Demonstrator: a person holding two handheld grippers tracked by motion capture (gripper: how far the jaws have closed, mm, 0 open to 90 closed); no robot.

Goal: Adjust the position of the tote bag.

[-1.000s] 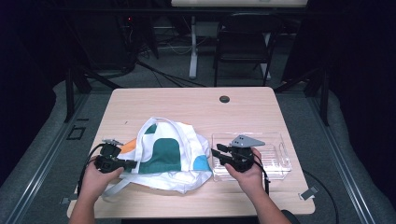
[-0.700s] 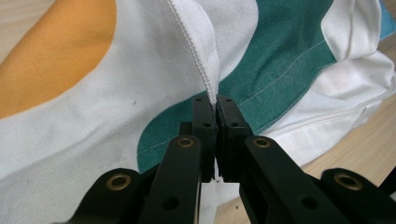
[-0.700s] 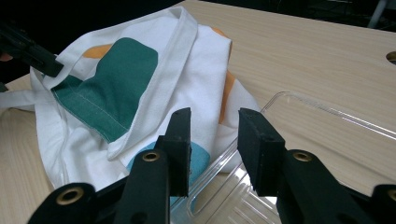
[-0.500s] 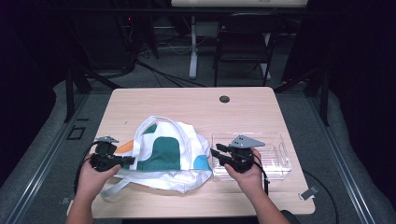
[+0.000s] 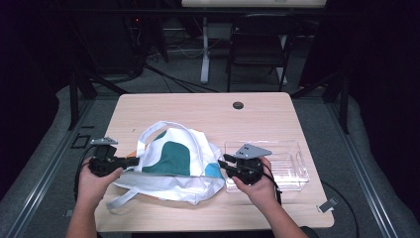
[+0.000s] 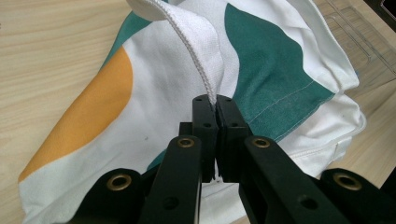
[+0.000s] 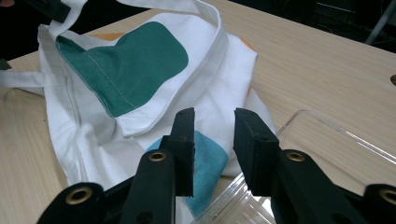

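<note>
High view, left to right: left gripper (image 5: pixel 130 161) sits at the near-left of the surface (image 5: pixel 198 106), jaws clamped together on a white strap (image 6: pixel 198 42) of the tote bag (image 5: pixel 173 163). Left gripper view confirms: strap edge pinched between the two pads, the strap running up and away from the jaws over the bag's orange and green patches. Bag is white with green, orange and blue patches, lying crumpled at near-centre of the surface, one handle loop arched up on its far side, another strap trailing off toward the near-left edge. Right gripper (image 5: pixel 225 163) is just right of the bag, at its blue corner, held over the near-left corner of a clear plastic tray (image 5: pixel 292 163). Its jaws are part open and have just been closing; right gripper view shows a gap between the pads with the blue patch (image 7: pixel 205 163) and tray rim below, nothing pinched. Tray sits on the right half of the surface, touching or just beside the bag's right edge. Small dark round grommet (image 5: pixel 238 105) at far-centre of the surface.
</note>
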